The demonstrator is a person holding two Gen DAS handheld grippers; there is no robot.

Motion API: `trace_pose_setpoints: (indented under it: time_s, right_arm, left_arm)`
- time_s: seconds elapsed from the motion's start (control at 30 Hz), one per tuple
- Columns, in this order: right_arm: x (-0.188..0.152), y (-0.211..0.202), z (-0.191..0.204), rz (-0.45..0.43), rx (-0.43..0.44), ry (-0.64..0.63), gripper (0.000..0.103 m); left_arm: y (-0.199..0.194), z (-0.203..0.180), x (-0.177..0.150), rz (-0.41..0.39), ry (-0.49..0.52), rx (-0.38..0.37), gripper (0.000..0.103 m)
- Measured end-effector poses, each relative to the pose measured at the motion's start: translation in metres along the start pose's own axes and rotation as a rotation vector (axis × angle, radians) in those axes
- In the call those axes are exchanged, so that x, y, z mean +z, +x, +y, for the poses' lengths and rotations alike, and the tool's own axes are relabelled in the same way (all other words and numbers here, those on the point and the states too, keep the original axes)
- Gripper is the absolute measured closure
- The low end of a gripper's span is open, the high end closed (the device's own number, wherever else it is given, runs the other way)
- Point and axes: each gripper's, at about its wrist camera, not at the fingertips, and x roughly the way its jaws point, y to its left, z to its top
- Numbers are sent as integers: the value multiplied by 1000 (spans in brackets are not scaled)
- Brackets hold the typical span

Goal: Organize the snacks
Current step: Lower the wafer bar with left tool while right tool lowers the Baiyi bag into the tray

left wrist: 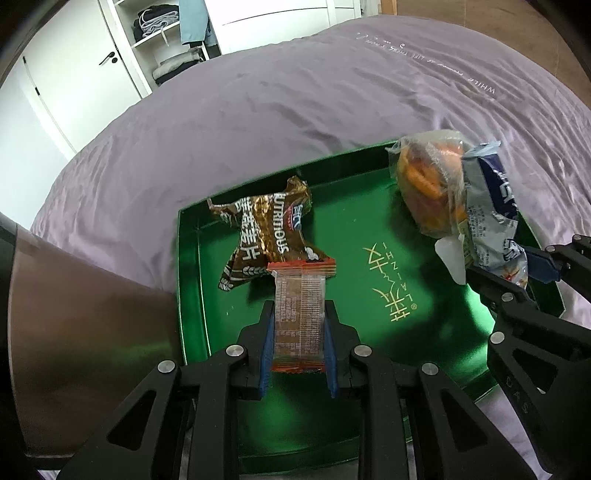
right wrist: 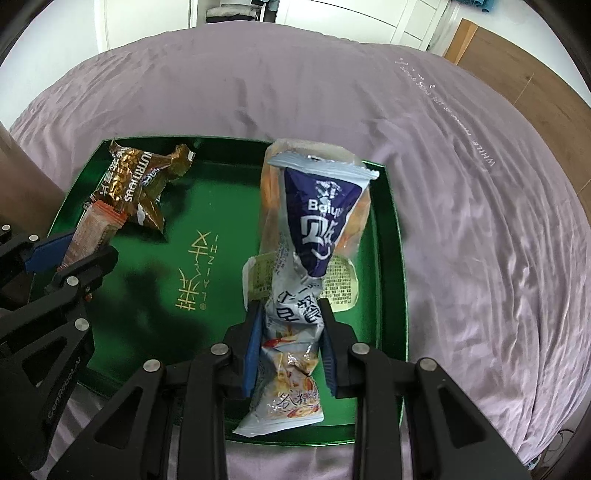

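Mid-placement over the green tray [left wrist: 192, 295] — left tool [left wrist: 299, 325] clamped on a wafer bar [left wrist: 300, 317], right tool [right wrist: 290, 332] pinching a chip bag [right wrist: 314, 229] — next, seemingly, lowering and releasing.

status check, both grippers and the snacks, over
Left gripper shut on orange-edged wafer pack, over green tray. Right gripper shut on blue-and-white snack bag, above tray. Brown oat packet in tray. Nothing blocking.

A home bedroom: a wide bed under a wrinkled mauve bedsheet [left wrist: 295, 103], a white wardrobe door [left wrist: 74, 74], and open white shelves of folded clothes [left wrist: 159, 22].
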Motion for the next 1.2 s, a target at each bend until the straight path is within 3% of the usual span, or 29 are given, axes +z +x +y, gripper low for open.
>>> trace_pose_setpoints:
  time_s: [1.2]
  right_arm:
    - [-9,16,35,-39,-164,-143,103]
  left_arm:
    - [21,11,-20,8,-42,14,84]
